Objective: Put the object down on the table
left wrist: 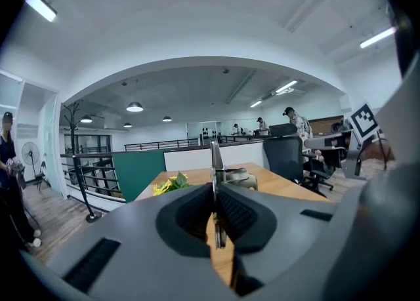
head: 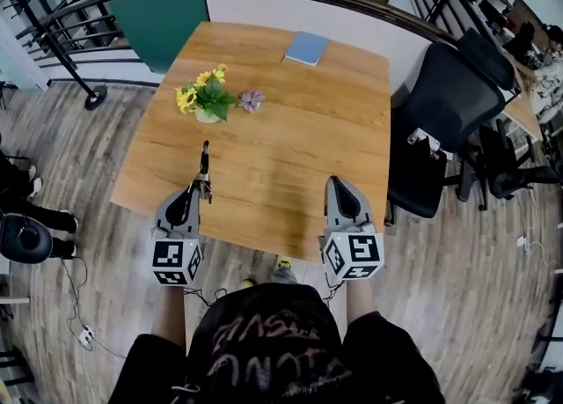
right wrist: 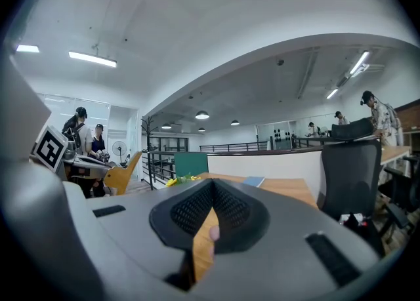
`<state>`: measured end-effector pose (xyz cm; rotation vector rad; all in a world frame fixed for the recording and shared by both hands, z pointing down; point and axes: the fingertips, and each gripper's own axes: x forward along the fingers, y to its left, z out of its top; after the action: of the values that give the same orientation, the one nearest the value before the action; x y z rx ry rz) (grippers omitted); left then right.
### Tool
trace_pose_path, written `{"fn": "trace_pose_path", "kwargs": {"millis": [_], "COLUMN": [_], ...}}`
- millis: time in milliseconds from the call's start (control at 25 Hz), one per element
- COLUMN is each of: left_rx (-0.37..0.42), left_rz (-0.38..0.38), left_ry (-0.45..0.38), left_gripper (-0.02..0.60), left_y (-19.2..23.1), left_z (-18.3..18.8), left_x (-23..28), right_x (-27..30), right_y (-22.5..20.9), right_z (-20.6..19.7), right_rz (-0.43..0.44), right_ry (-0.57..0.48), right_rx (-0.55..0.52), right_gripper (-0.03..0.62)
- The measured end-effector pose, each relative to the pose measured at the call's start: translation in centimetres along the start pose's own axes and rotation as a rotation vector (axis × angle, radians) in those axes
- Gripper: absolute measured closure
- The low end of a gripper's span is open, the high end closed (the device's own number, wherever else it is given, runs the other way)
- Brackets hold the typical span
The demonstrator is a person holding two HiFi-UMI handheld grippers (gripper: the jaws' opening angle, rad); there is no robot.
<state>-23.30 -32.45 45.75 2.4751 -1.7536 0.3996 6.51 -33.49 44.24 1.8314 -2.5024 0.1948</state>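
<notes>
My left gripper (head: 200,191) is shut on a slim tool (head: 204,161) with a dark end and a metal middle, which sticks out forward past the fingertips, over the near left part of the wooden table (head: 290,143). In the left gripper view the tool (left wrist: 216,157) stands as a thin upright metal edge pinched between the ribbed pads (left wrist: 233,211). My right gripper (head: 338,185) hovers over the table's near right edge. Its pads (right wrist: 230,209) meet at the tip with nothing held.
A small pot of yellow flowers (head: 204,96) and a purple flower (head: 252,99) stand on the table ahead of the left gripper. A blue notebook (head: 306,47) lies at the far edge. A black office chair (head: 447,121) stands to the right, a railing (head: 62,33) at the left.
</notes>
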Motion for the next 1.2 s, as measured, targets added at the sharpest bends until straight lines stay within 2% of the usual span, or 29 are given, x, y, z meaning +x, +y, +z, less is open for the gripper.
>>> {"fn": "trace_pose_path", "kwargs": {"millis": [240, 400, 520, 720, 920, 1200], "left_rx": [0.177, 0.360, 0.473, 0.711, 0.833, 0.958], "left_rz": [-0.033, -0.039, -0.058, -0.083, -0.109, -0.140], "left_ry": [0.046, 0.085, 0.117, 0.188, 0.247, 0.315], "left_gripper": [0.565, 0.565, 0.565, 0.565, 0.564, 0.563], "left_y": [-0.3, -0.9, -1.9, -3.7, -4.8, -5.6], "left_z": [1.2, 1.3, 0.7, -1.3, -3.2, -5.6], "left_x": [3.1, 5.5, 7.3, 9.6, 11.5, 14.3], "right_x": [0.3, 0.5, 0.7, 1.1, 1.5, 2.2], "right_y": [-0.7, -0.9, -1.1, -1.0, -1.0, -1.1], "right_z": [0.2, 0.0, -0.2, -0.3, -0.3, -0.5], "right_rz": [-0.005, 0.004, 0.010, 0.025, 0.040, 0.057], "right_ry": [-0.007, -0.007, -0.007, -0.004, -0.004, 0.004], "right_rx": [0.013, 0.026, 0.030, 0.039, 0.039, 0.048], "right_gripper": [0.589, 0.589, 0.589, 0.589, 0.589, 0.589]}}
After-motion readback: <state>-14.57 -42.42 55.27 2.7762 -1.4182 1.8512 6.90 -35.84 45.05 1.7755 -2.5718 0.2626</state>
